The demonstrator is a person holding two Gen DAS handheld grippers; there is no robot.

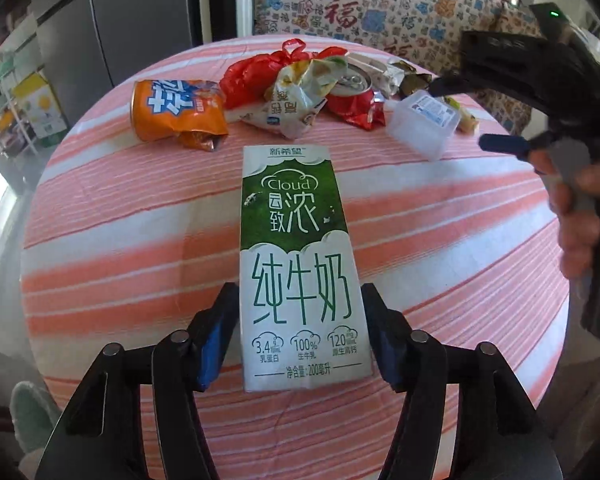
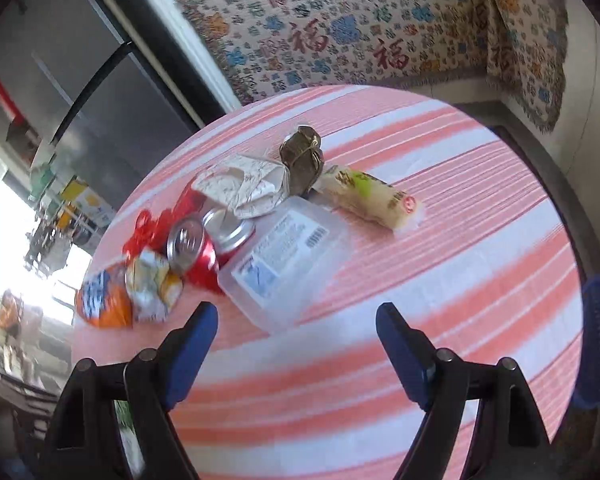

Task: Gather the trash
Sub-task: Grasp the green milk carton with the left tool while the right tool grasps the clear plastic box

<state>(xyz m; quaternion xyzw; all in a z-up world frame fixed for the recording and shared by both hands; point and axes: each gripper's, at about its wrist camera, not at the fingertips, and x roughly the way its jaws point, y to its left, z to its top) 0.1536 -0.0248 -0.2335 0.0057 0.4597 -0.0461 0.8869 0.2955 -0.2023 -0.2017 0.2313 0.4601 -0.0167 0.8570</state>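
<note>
Milk carton [image 1: 300, 268], green and white, lies flat on the striped tablecloth [image 1: 120, 240] with its bottom end between the two blue pads of the left gripper [image 1: 299, 312]; the jaws sit against or just beside its long edges, and I cannot tell whether they press it yet. Beyond the carton's far end lies the rest of the trash: an orange snack bag [image 1: 176, 112] to its far left, a crumpled wrapper [image 1: 296, 96] and a red plastic bag [image 1: 256, 72] straight beyond, then a crushed red can [image 1: 352, 96] and a clear plastic box [image 1: 424, 120] to its far right. The right gripper [image 2: 296, 336] hangs spread wide and empty just short of that clear box, with a dark leaf-wrapped bundle [image 2: 302, 156] and a pale tube-shaped packet [image 2: 372, 196] further off. The step in hand looks like taking the carton. Next, the left jaws would need to squeeze its sides firmly, since thin card may buckle, and lift; where the trash should go is not visible.
</note>
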